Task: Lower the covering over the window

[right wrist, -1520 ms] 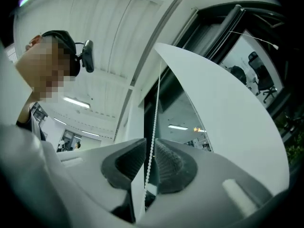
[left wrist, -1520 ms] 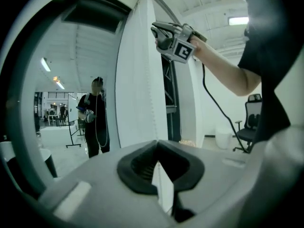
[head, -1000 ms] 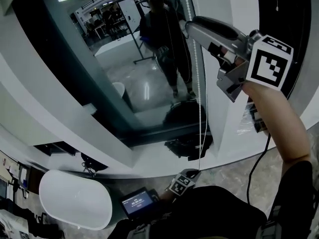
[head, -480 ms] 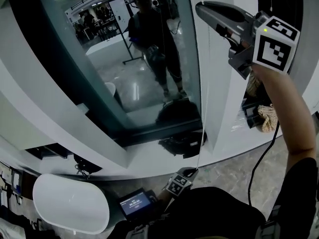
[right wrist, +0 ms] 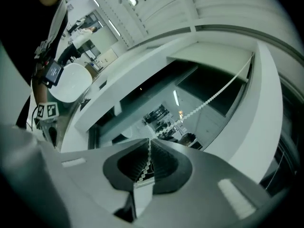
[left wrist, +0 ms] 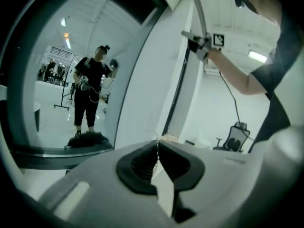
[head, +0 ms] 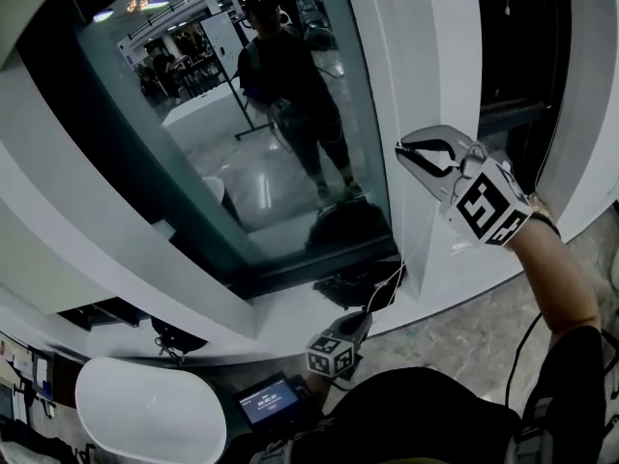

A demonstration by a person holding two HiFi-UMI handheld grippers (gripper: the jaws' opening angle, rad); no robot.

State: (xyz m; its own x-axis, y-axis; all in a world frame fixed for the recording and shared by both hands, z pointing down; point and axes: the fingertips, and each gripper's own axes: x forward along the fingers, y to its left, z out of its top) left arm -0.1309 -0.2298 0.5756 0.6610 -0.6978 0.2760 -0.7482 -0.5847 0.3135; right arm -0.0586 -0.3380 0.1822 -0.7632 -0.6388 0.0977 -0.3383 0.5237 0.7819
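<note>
At the far left of the head view, a white oval tub (head: 145,409) is cut off by the bottom edge. Next to it is a small lit screen (head: 269,401), but its writing is too tiny to read. Above them is the window (head: 193,191). Its glass is dark and shiny like a mirror. It shows a person (head: 290,85) standing in a big room, so what is behind the glass is hard to see.

Low in the middle is the left gripper (head: 366,319). Its jaws are pinched tight on the bead chain (left wrist: 157,156). The left gripper view shows the little beads squeezed right between the two dark pads. The hand that holds this gripper is hidden under dark clothes.

The bead chain is long and thin. It goes from the left gripper up to the right gripper, leaning a bit to the right, beside the white side of the window. In the head view it is only a faint line, and some of it cannot be made out.

Higher up on the right is the right gripper (head: 402,149), held on a bare arm (head: 556,278). Its jaws are clamped on the same chain. In the right gripper view, the chain goes on past the jaws in a straight, tight line. It slants up to the top corner of the window opening, and its end there is out of sight.
</note>
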